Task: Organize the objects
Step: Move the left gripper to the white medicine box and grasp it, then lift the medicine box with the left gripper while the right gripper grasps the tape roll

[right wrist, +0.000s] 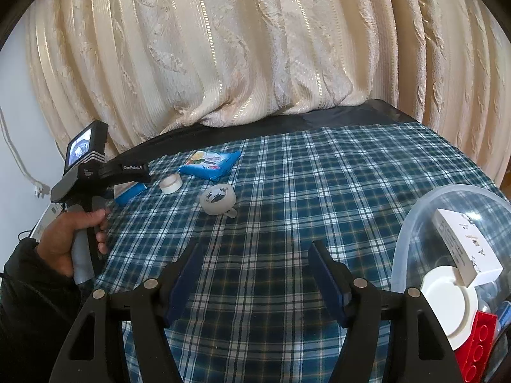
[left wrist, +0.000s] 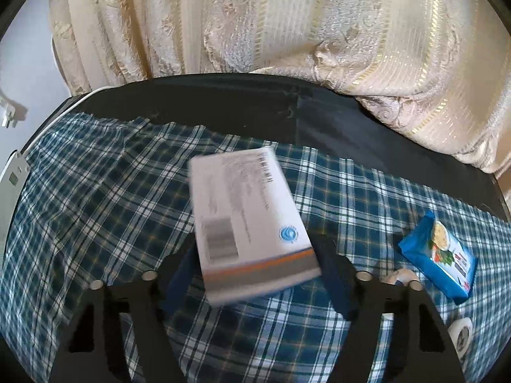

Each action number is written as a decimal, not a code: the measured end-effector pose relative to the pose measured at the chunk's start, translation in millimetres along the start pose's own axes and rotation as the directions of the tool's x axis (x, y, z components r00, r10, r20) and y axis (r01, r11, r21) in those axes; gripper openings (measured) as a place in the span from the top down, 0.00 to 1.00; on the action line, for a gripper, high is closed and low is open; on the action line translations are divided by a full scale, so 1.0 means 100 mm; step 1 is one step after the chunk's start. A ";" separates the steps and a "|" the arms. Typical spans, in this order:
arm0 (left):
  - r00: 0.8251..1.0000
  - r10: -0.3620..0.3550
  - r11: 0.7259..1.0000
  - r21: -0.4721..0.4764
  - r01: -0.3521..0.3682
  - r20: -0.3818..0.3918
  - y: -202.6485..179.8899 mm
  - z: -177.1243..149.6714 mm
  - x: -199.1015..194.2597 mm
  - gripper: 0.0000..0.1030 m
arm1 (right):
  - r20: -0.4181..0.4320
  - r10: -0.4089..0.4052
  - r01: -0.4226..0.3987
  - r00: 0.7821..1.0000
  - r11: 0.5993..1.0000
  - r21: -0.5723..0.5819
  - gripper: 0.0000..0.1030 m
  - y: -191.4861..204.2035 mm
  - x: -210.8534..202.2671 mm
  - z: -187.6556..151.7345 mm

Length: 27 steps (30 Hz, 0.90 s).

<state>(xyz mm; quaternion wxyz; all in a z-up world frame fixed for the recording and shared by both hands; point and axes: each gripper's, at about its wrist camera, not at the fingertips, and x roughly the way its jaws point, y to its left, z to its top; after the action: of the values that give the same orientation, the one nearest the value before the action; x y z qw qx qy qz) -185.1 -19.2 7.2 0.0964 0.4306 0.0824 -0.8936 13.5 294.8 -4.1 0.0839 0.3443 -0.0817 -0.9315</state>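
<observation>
A white box (left wrist: 246, 210) with a barcode and an orange-and-grey band lies tilted and blurred on the plaid cloth (left wrist: 95, 210). My left gripper (left wrist: 258, 274) stands around its near end, with its blue pads against the two long sides. My right gripper (right wrist: 255, 274) hangs open over bare cloth, nothing between its fingers. A blue snack packet (right wrist: 209, 162), a large tape roll (right wrist: 217, 198) and a small tape roll (right wrist: 171, 184) lie on the cloth beyond it. In the right wrist view a hand (right wrist: 64, 239) holds the left gripper's handle.
A clear plastic bowl (right wrist: 412, 223) at the right holds a white carton (right wrist: 463, 242), a white round lid (right wrist: 444, 303) and a red brick (right wrist: 476, 348). A cream curtain (right wrist: 255, 48) hangs behind the black table edge (left wrist: 223, 102). A wall plug (left wrist: 9, 116) sits at the left.
</observation>
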 end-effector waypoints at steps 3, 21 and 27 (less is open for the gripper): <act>1.000 -0.015 1.000 0.014 0.015 0.012 -0.01 -0.03 -0.03 0.34 | -0.018 0.006 -0.005 1.000 1.000 0.004 0.30 0.01 0.02 0.02; 0.985 -0.106 0.993 0.073 0.097 0.139 -0.12 -0.09 -0.43 0.34 | -0.146 -0.001 -0.010 0.989 0.997 -0.077 0.30 0.31 0.55 0.37; 0.981 -0.133 0.989 0.084 0.122 0.143 -0.16 -0.11 -0.47 0.34 | -0.156 -0.022 0.000 0.987 0.991 -0.137 0.37 0.47 0.83 0.46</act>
<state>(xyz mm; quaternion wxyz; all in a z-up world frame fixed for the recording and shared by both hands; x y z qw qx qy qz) -151.9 3.5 38.7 0.0286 0.3604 0.0689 -0.9298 -73.8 235.5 -11.7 0.1084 0.4106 -0.0090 -0.9053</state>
